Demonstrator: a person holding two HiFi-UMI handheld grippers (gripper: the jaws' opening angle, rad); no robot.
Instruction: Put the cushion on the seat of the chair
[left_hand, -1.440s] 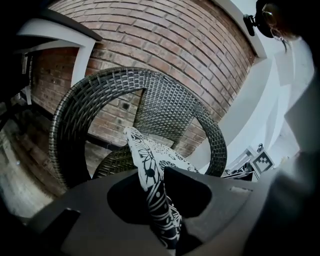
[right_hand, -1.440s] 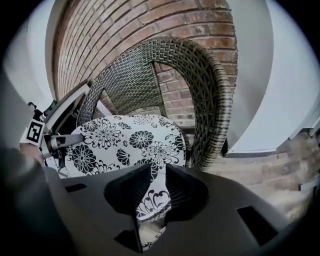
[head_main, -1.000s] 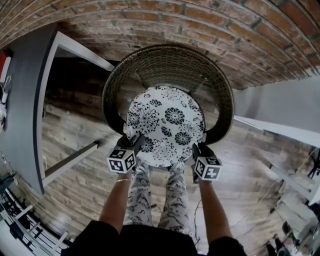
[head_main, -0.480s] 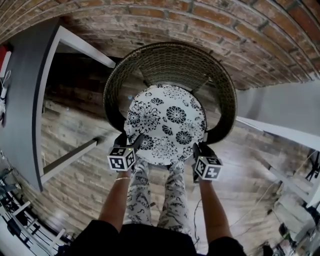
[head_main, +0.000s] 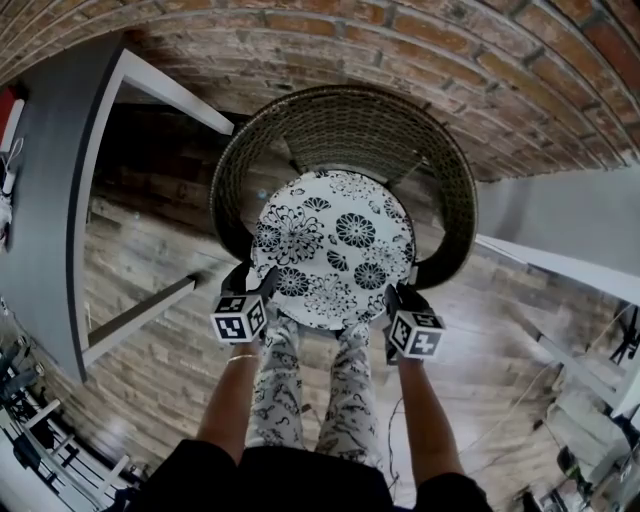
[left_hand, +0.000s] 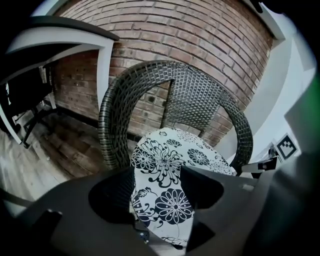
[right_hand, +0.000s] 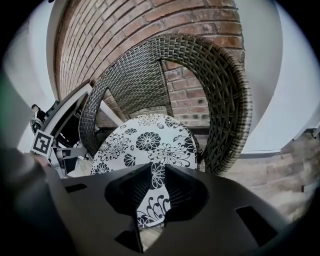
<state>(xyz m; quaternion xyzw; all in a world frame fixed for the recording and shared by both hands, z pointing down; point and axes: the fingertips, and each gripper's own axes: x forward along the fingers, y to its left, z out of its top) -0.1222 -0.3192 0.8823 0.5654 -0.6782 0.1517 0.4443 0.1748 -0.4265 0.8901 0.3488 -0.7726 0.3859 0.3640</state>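
Left gripper (left_hand: 157, 186): jaws spread wide and just been opening. The cushion (head_main: 335, 250) shows in the gap between them, pads not pressing on it. In the head view this gripper sits just beside the cushion's lower left edge, marker cube (head_main: 240, 318) facing the camera.

Right gripper (right_hand: 159, 181): jaws drawn close, pinching the cushion's near edge. Patterned fabric fills the narrow slot between the ribbed pads. In the head view it is at the cushion's lower right edge, its marker cube (head_main: 415, 335) just below.

Cushion: round, white with black flower print. It lies on the seat of the wicker chair (head_main: 340, 125) at centre frame in the head view, inside the curve of the back and arms. The seat itself is mostly covered. The cushion's near edge points to the bottom of the frame, between the two grippers.

Chair: dark woven wicker with a rounded back, standing close to the brick wall (head_main: 420, 40) that runs across the top of the frame.

Bottom centre of the head view: the person's bare forearms (head_main: 232, 400) run up to the grippers. The legs are in black-and-white patterned trousers (head_main: 345, 395) between them.

Left of frame: a dark grey table top (head_main: 50, 200) with a white frame. Right of frame: a white wall panel (head_main: 560, 215). Wood plank floor (head_main: 150, 370) under everything.
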